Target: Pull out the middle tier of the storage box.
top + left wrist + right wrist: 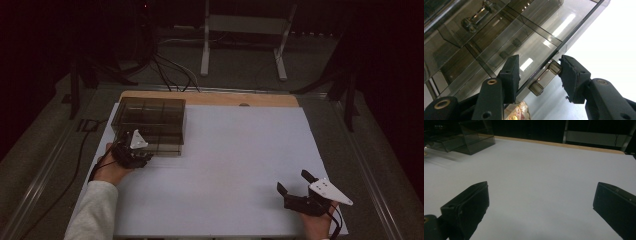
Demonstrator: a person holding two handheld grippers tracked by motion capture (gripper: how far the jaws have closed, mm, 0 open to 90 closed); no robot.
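Reaching left gripper (537, 75) straddles drawer handle (545, 78) of smoky box (152, 122), jaws half-open; right gripper (296, 186) rests wide open.

A smoked, see-through drawer cabinet (152, 125) stands at the table's far left; one handle (545, 78) seems grasped.

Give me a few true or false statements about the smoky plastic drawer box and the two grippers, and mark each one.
1. The drawer box sits at the table's far left. True.
2. The right gripper holds a drawer handle. False: its jaws stand open over bare table.
3. The left gripper has a drawer handle between its jaws. True.
4. The drawer box is opaque white. False: it is tinted and see-through.
5. Both grippers are at the box. False: the right one is at the table's near right.
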